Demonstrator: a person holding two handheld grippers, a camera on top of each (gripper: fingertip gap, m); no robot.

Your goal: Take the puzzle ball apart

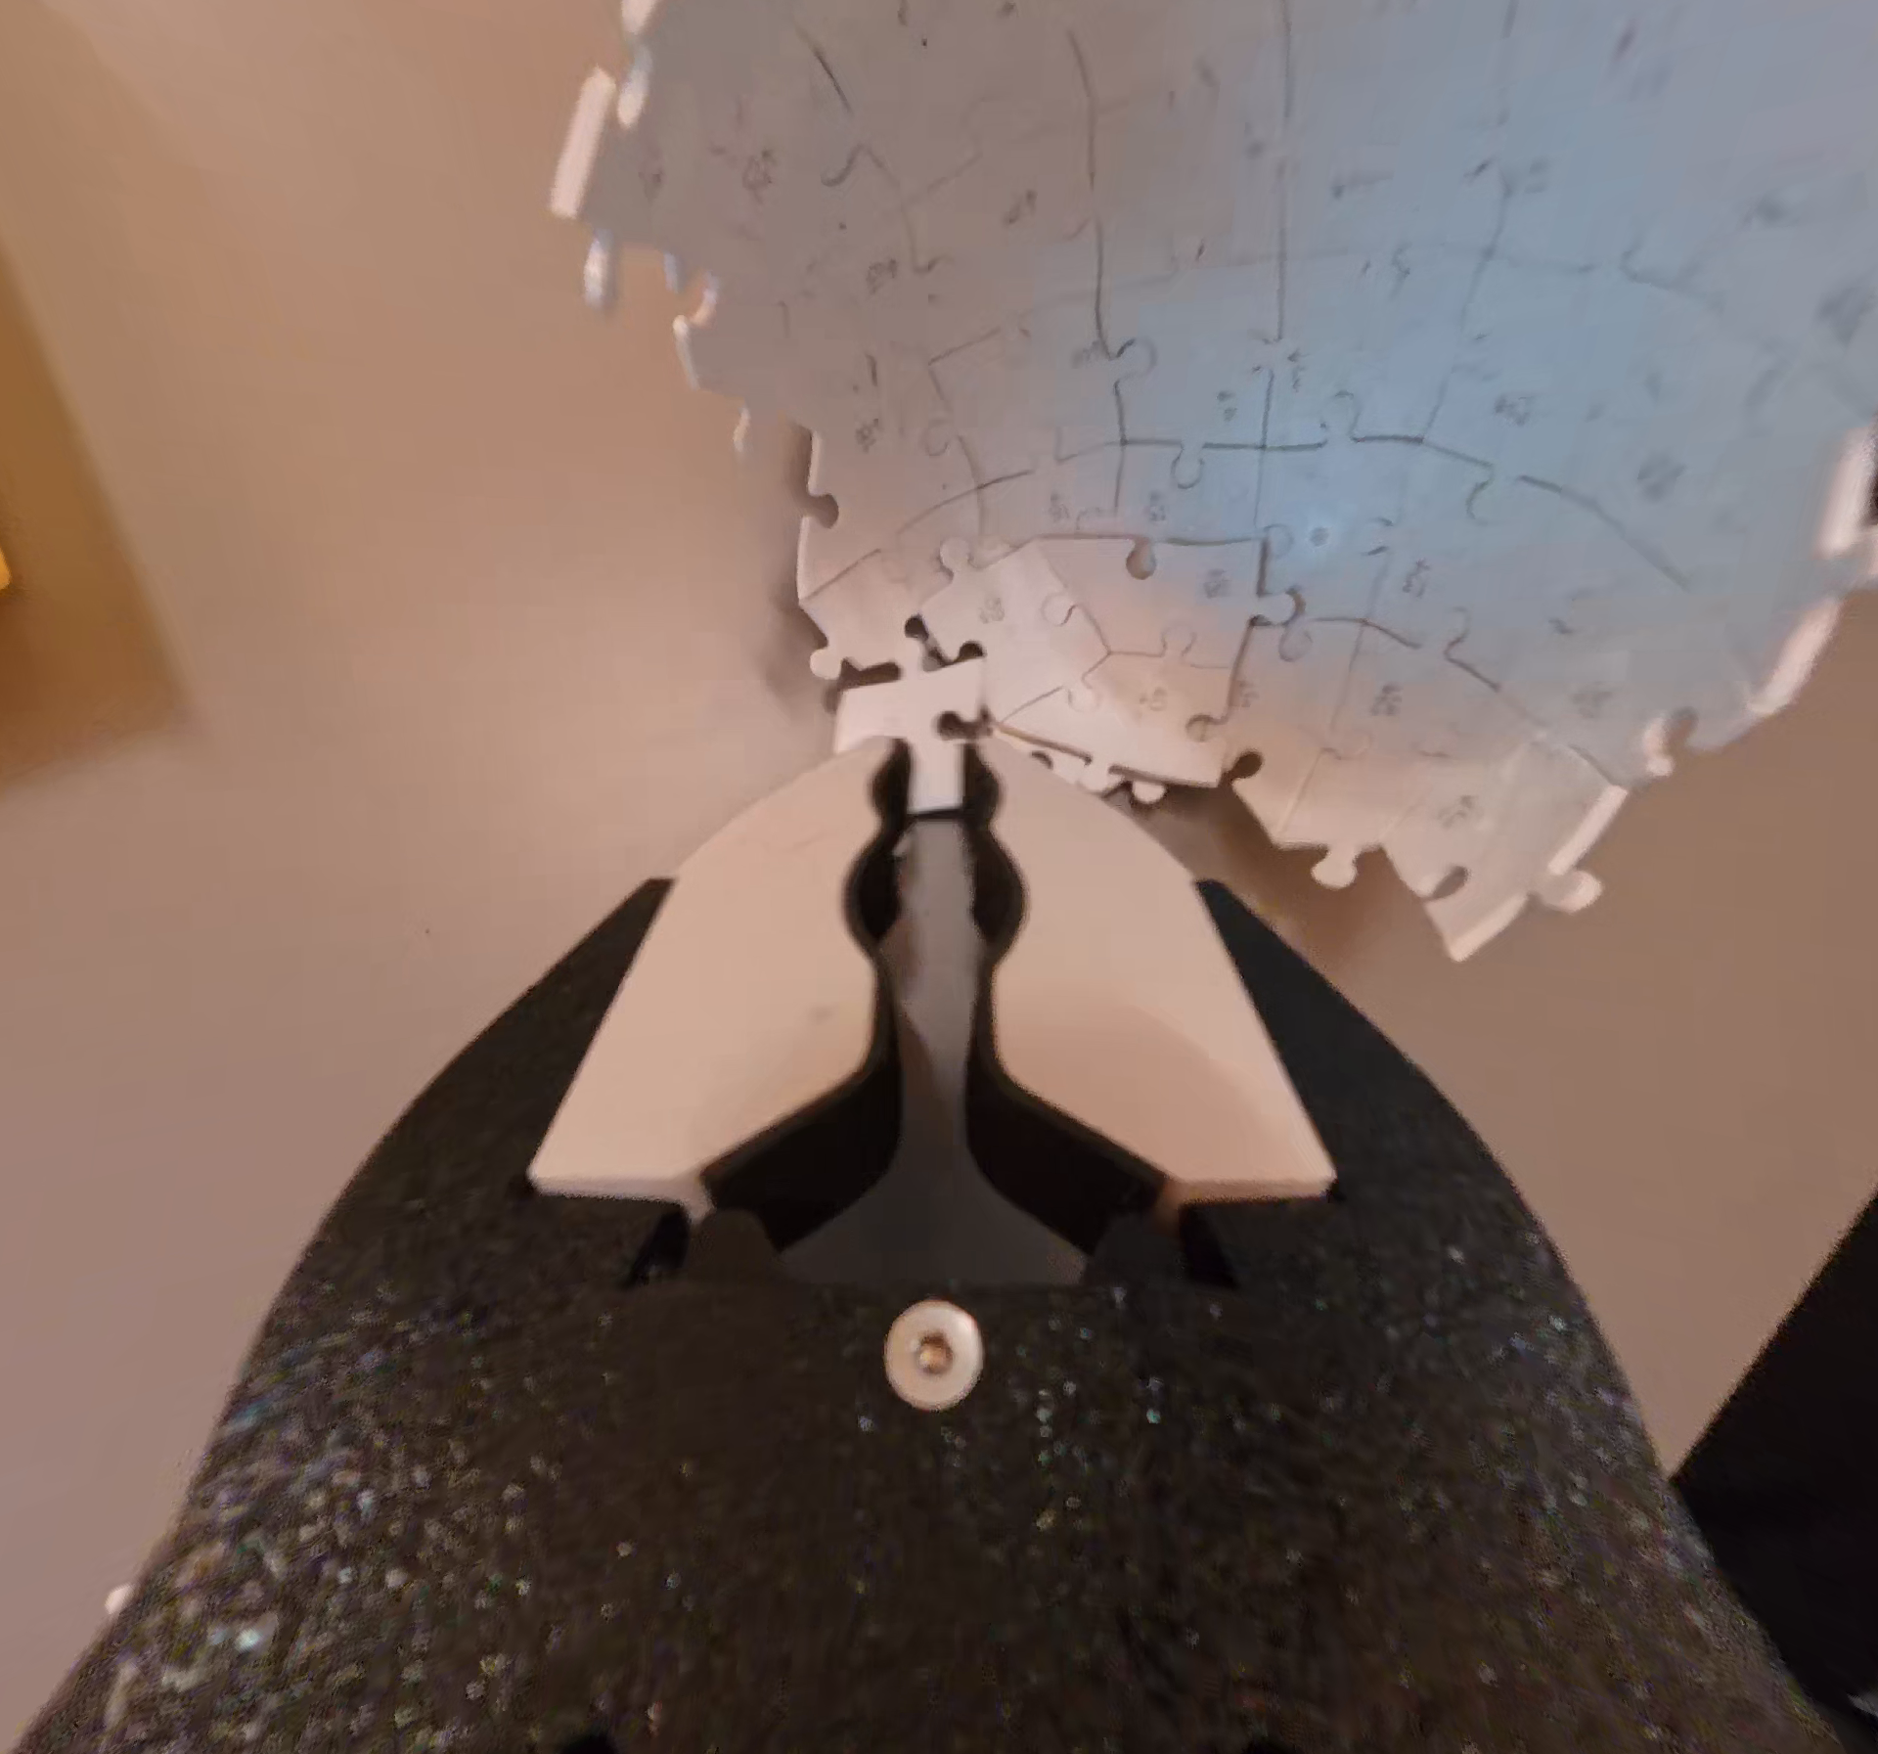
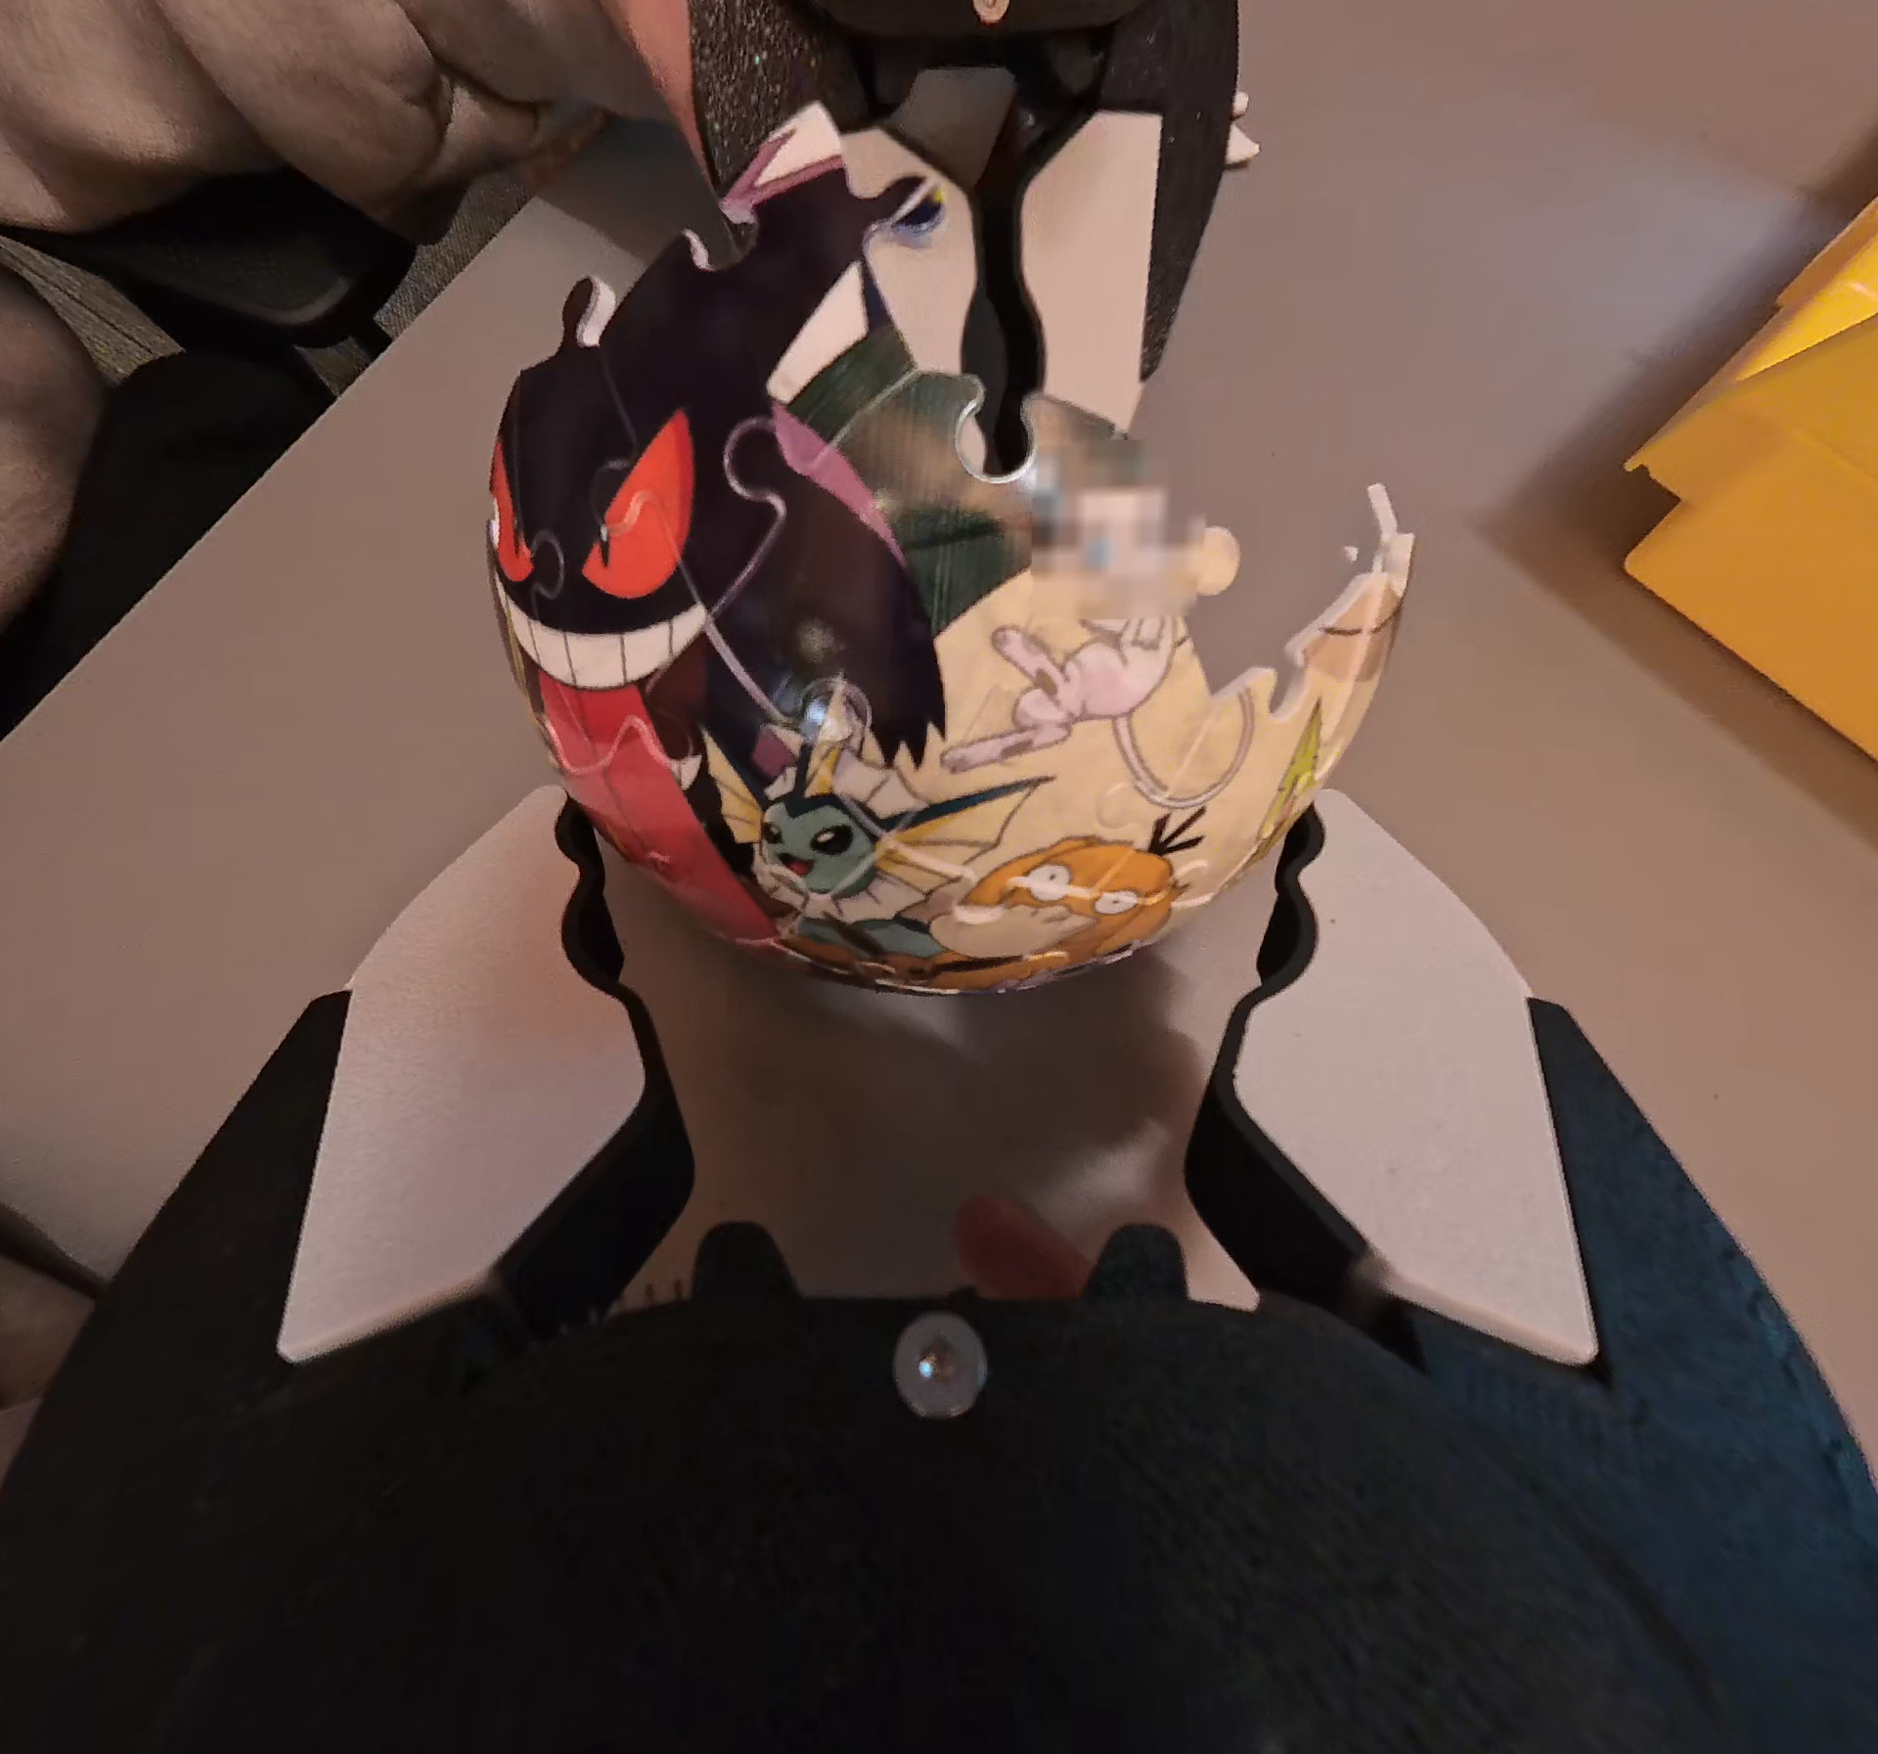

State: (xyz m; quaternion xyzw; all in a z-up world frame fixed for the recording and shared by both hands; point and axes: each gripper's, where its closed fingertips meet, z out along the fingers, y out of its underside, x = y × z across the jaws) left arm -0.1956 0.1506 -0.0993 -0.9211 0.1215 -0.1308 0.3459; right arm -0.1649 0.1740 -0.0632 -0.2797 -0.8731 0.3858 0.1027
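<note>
Filling mid-frame, the puzzle ball (image 2: 915, 689) was a glossy cartoon-printed half-shell, white inside, jagged rim. Left gripper (image 1: 935, 775) pinched one rim piece (image 1: 915, 704); right gripper (image 2: 940, 851) gaped wide around the shell's base.

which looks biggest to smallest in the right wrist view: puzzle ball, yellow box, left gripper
1. puzzle ball, biggest as seen.
2. left gripper at the top.
3. yellow box, cut off by the frame edge.
The last two sit farther from the camera and are cropped, so their order is unsure.

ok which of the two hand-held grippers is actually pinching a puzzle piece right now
The left hand-held gripper: its jaws are shut on a white-backed piece at the puzzle ball's broken rim. The right hand-held gripper stands wide open around the ball.
</note>
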